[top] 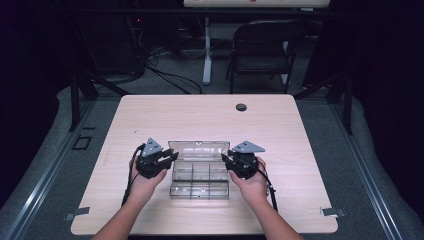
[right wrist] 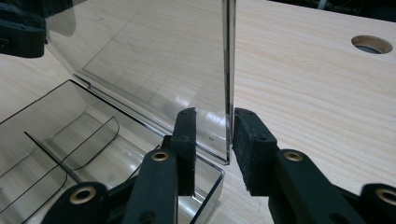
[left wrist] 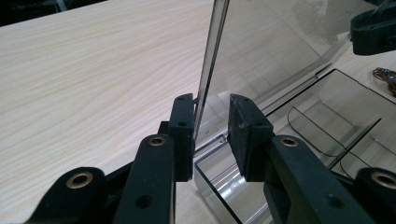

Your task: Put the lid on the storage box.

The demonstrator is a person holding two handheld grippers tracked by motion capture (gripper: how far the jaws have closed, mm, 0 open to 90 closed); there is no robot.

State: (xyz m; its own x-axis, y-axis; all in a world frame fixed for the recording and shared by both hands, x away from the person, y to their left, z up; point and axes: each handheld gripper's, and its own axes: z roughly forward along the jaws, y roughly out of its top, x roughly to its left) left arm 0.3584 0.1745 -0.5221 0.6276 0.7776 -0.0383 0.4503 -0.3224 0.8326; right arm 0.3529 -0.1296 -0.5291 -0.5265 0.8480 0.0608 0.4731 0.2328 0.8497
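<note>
1. The left gripper (top: 172, 156) is set at the left side edge of the upright lid (top: 199, 148) of a clear compartment box (top: 200, 192), near the table's (top: 200, 120) front. The jaws are narrowly parted astride that edge: one pad touches, the other stands just off.
2. The lid could slip and fall shut, or the light box could be skidded, if only one side were pressed.
3. The right gripper (top: 225, 156) is placed likewise at the lid's right edge, the jaws a little apart, one pad touching and nothing clamped.
4. Bare table is left behind and to both sides; the cable hole (top: 241, 107) lies well apart.
</note>
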